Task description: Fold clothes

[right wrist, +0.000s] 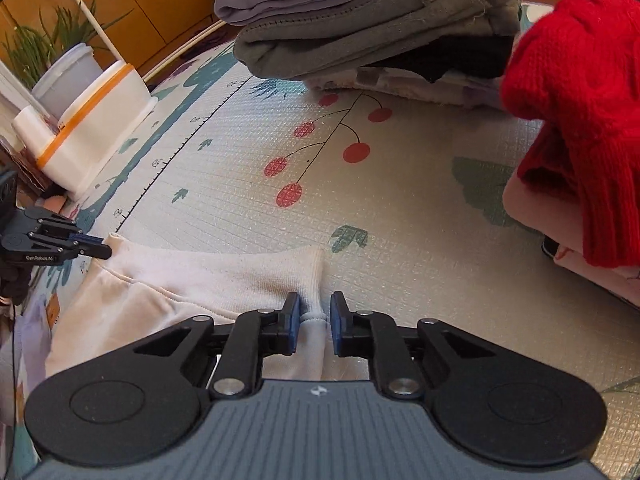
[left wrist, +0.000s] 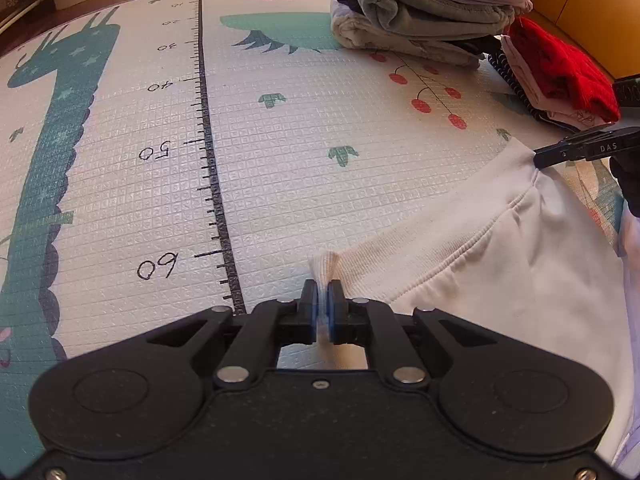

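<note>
The left gripper [left wrist: 323, 300] is clenched on one corner of the white garment [left wrist: 500, 264], ribbed hem bunched between its pads. The right gripper [right wrist: 314, 320] straddles the other hem corner; a fold of rib sits between its pads, but a gap shows on one side, so the grip looks loose, though the view is too steep to be sure. The garment lies on the mat [right wrist: 400, 208] just ahead of and beneath both grippers, its body trailing back toward the person. Risk: if lifted now, the right corner could slip free and the hem sag. The folded pile [right wrist: 360, 20] and red knit [right wrist: 580, 100] beyond could be dragged.
</note>
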